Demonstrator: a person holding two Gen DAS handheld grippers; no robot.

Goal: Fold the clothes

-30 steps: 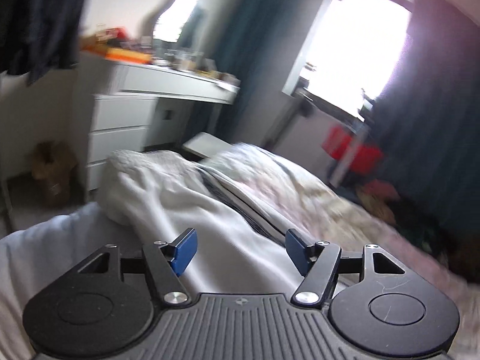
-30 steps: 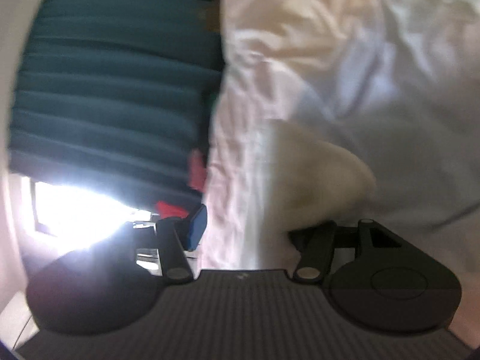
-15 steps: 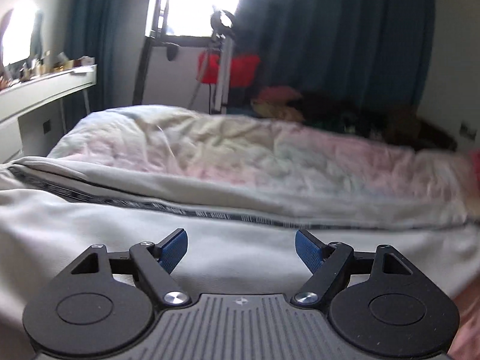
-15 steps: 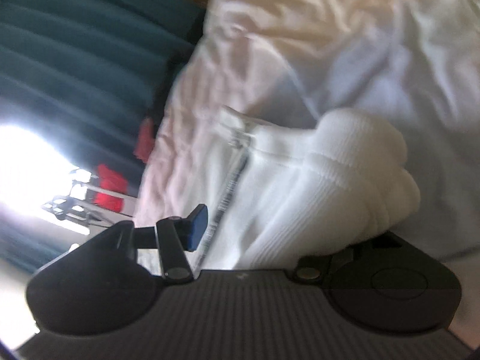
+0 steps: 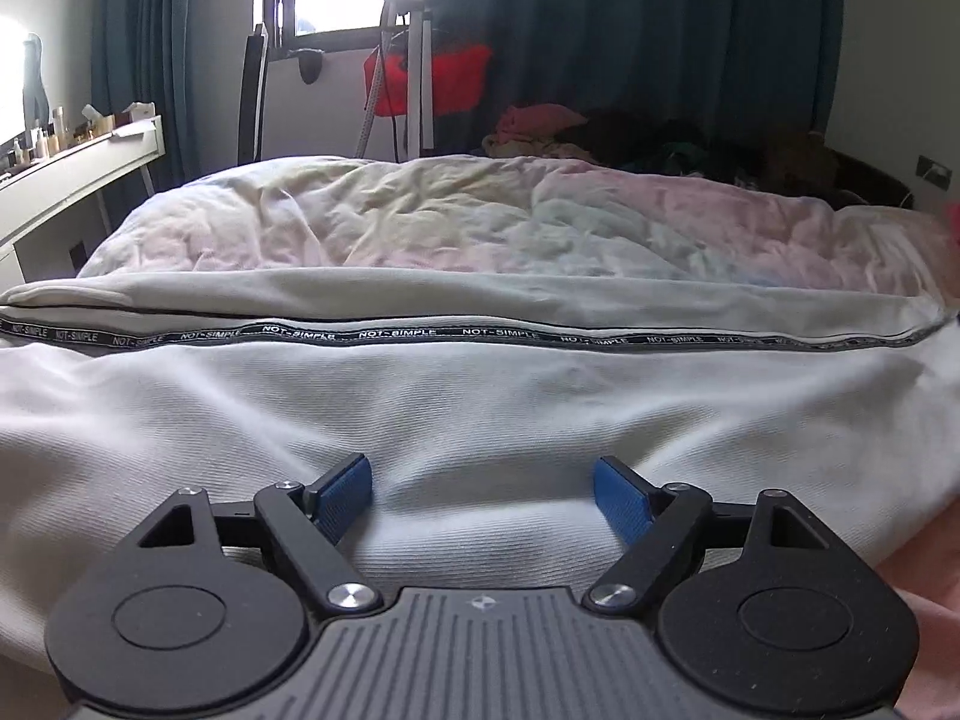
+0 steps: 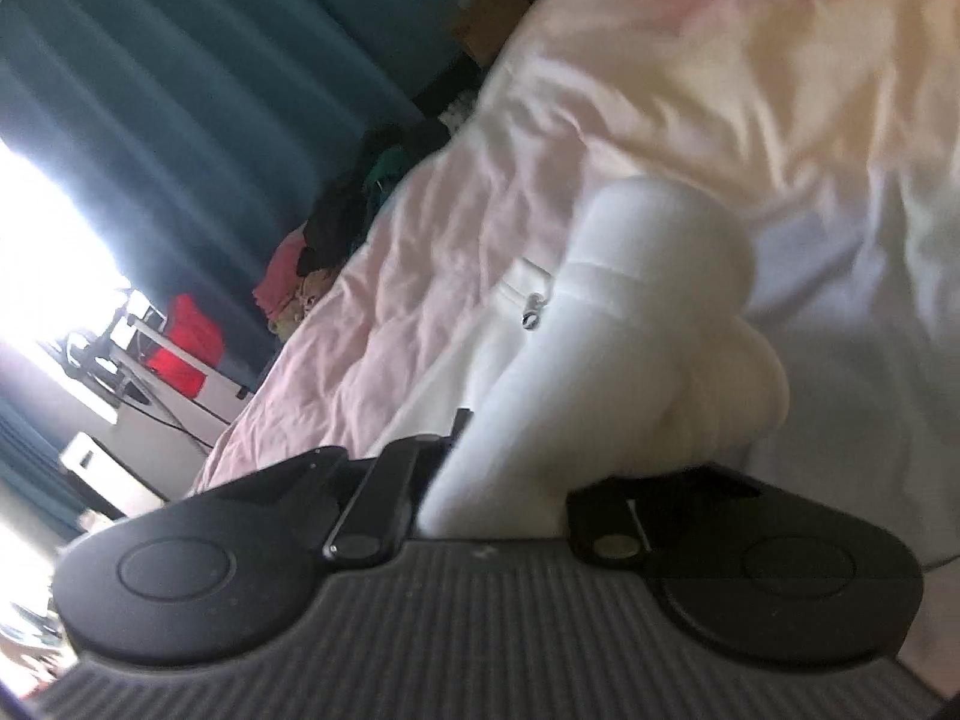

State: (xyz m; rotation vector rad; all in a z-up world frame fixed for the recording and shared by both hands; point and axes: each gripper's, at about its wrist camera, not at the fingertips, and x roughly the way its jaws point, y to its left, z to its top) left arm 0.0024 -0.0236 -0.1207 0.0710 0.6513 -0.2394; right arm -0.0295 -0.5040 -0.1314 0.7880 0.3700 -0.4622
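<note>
A white garment (image 5: 480,414) with a black "NOT-SIMPLE" tape stripe lies spread across the bed in the left wrist view. My left gripper (image 5: 482,489) is open, its blue pads (image 5: 342,489) just above the cloth with nothing between them. In the right wrist view my right gripper (image 6: 504,468) is shut on a bunched ribbed end of the white garment (image 6: 636,312), near its zipper pull (image 6: 531,315). The cloth hides the right fingertips.
A pale crumpled duvet (image 5: 456,222) covers the bed behind the garment. A white dressing table (image 5: 66,174) stands at the left. A pile of clothes (image 5: 600,138) lies at the far side by dark teal curtains (image 5: 660,30). A red bag (image 5: 444,81) hangs on a stand.
My left gripper swung from facing the dressing table to facing across the bed and came low over the garment. My right gripper closed on the white ribbed cloth and tilted.
</note>
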